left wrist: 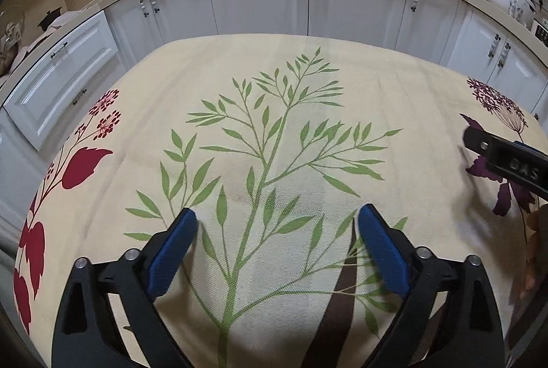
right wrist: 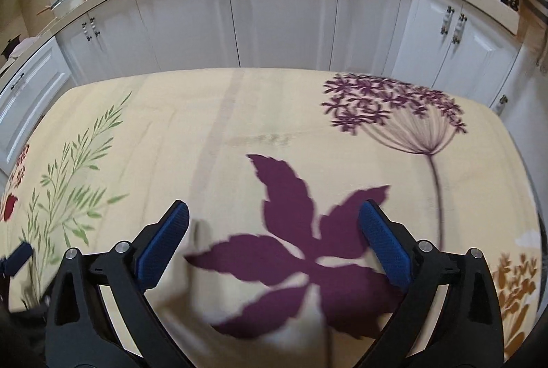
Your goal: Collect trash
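Both grippers are angling steeply down over the cream floral tablecloth (left wrist: 342,66). The left gripper (left wrist: 277,217) is hovering with its blue pads spread wide, nothing between them, above the green branch print. The right gripper (right wrist: 274,213) is likewise gaping and empty over the purple leaf print. No trash is showing in either view, so its position and long axis cannot be told. White cabinets (right wrist: 284,22) are standing at twelve o'clock.

Surface: a table (left wrist: 342,59) under a cream tablecloth (left wrist: 394,100).
Print: a green leafy sprig (left wrist: 274,142), red blooms (left wrist: 102,119), purple flowers (right wrist: 387,104) and a purple leaf (right wrist: 287,189).
On it: only the cloth shows.
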{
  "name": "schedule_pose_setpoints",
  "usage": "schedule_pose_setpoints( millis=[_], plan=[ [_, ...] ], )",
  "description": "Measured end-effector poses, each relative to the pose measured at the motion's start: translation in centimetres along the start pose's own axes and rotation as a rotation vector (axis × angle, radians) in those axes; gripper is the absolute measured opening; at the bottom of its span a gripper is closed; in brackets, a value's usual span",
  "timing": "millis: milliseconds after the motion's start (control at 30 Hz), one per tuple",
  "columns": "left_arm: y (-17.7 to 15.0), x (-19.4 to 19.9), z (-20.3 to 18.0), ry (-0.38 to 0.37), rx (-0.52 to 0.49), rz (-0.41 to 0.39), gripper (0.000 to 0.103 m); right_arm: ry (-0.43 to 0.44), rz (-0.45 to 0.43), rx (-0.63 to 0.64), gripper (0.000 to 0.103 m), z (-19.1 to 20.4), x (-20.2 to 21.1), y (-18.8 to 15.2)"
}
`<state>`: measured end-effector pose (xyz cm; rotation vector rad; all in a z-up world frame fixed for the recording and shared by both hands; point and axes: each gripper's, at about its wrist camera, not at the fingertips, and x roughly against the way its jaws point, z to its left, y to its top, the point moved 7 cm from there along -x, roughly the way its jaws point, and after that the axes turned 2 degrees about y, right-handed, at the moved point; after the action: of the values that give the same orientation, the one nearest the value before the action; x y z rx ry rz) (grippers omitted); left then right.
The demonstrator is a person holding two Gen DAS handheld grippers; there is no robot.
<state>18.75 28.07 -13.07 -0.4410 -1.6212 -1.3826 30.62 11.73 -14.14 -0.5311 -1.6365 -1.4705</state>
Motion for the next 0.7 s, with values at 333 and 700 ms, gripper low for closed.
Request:
schedule_pose_setpoints(
  millis=[333, 700],
  plan=[
    [0.0, -0.2, 0.1, -0.007, 0.023, 0.011, 0.097, -0.109, 0.025, -0.040, 0.099, 1.1, -1.4, 0.5],
    [0.1, -0.3, 0.2, -0.009, 0.025, 0.010, 0.097, -0.112, 0.027, -0.046, 0.099, 1.4, -1.6, 0.8]
  ],
)
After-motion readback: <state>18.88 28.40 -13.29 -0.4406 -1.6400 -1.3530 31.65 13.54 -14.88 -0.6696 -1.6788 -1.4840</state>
